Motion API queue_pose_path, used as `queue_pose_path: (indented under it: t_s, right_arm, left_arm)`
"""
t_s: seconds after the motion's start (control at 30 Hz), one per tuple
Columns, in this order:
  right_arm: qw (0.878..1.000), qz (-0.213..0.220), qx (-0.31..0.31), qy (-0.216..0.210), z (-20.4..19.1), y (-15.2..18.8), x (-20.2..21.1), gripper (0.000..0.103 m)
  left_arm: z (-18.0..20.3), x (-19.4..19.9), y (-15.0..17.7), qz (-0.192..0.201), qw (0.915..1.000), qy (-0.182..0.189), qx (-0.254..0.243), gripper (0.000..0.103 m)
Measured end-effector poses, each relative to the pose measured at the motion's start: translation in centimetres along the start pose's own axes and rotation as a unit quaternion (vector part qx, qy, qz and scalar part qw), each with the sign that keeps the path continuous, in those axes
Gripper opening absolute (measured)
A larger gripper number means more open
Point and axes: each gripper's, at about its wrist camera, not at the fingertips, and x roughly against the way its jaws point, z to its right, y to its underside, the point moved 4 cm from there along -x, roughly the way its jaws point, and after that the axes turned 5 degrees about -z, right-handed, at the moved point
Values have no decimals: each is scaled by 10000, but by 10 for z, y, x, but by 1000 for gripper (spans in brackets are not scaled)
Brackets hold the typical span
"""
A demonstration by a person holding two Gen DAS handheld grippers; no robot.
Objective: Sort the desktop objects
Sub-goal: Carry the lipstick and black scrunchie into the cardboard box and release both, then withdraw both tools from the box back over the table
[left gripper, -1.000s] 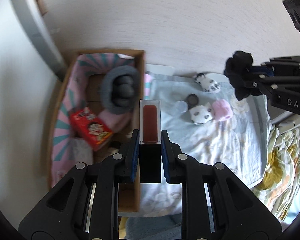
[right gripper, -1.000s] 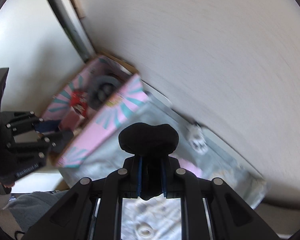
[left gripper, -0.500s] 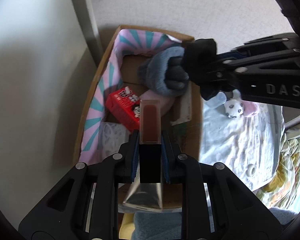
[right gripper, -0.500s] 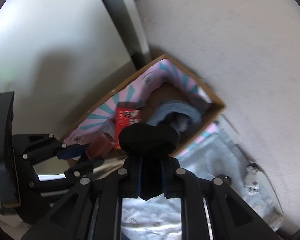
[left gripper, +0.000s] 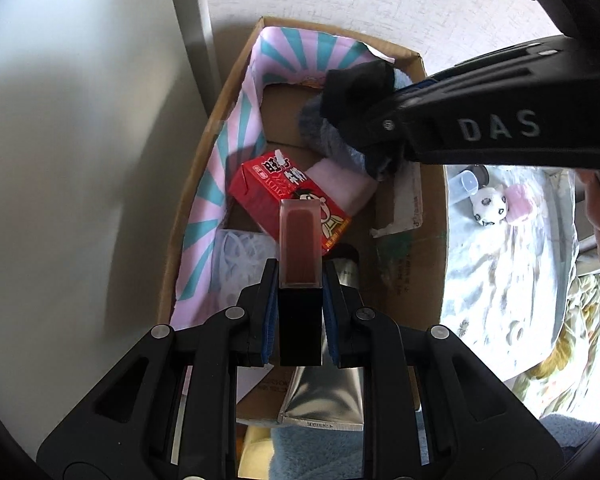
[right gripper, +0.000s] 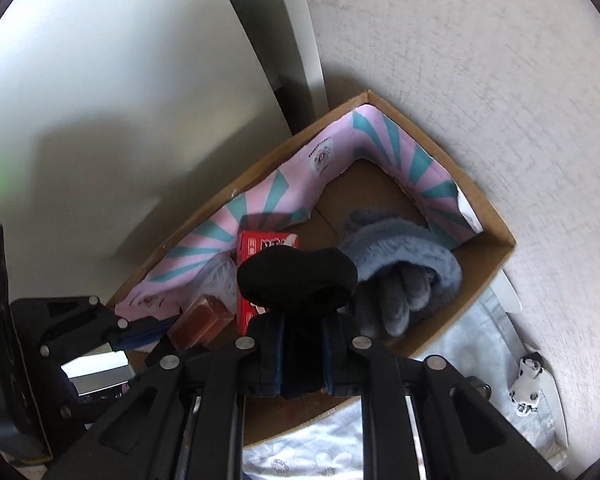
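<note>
My left gripper (left gripper: 300, 280) is shut on a lip gloss tube (left gripper: 300, 248) with a black cap and a reddish-brown clear body; it hangs over the near part of the cardboard box (left gripper: 204, 152). My right gripper (right gripper: 302, 320) is shut on a black soft object (right gripper: 296, 276), held above the box (right gripper: 496, 216) close to the grey plush piece (right gripper: 412, 264). In the left wrist view the right gripper (left gripper: 364, 120) reaches in from the right with the black soft object (left gripper: 356, 84). In the right wrist view the left gripper (right gripper: 160, 328) with the tube (right gripper: 200, 320) shows at lower left.
The box holds a red carton (left gripper: 288, 196), a pink and teal striped liner (left gripper: 236, 140), a silver tube (left gripper: 324, 400) and a clear wrapper (left gripper: 236, 256). On the pale cloth (left gripper: 500, 280) to the right lie a panda toy (left gripper: 488, 208), a pink item (left gripper: 520, 196) and a small cup (left gripper: 468, 180). White walls enclose the box.
Both grippers moved from over the cloth to above the box and came lower. The right gripper with the black object swung in over the grey plush. Both grips held.
</note>
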Motion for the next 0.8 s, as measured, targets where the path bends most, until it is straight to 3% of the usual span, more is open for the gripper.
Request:
queue_pose_path:
  t_s: [0.13,0.17,0.2,0.23,0.3,0.33,0.4,0.5,0.8]
  right_arm:
    - [9999,13,-124,-32,-2,-7,-4,21]
    - [9998,-31,-160,-59,-2,-8,-6,30]
    - [9998,-73,-200,-46,-1,-9,-7,45]
    - [9996,-106,-242,18,0,-9,-7,54]
    - [9992,23,-324,219,3,-8,-2,70]
    - [9990,98,-351,243,4,-8,1,70]
    - [9984,164,-473,269,11,-5,9,70]
    - [9975,251,-602,265,18,1,18,70]
    - [9952,369,-872,243,33,26,33,70]
  left_arm:
    - [3,-1,-1,-19,9999,84,-134,18]
    - [4,0,-1,-19,9998,132,-151,19]
    - [5,0,-1,-32,9997,180,-153,21]
    - [5,0,0,-66,9997,198,-152,30]
    - [4,-1,0,-101,9998,76,-146,72]
    - [2,0,0,-39,9999,-22,-134,102]
    - [0,7,1,200,9997,-80,-111,103]
    - [0,12,0,223,9997,19,-112,103]
    - [11,24,-2,336,9988,-164,-303,103]
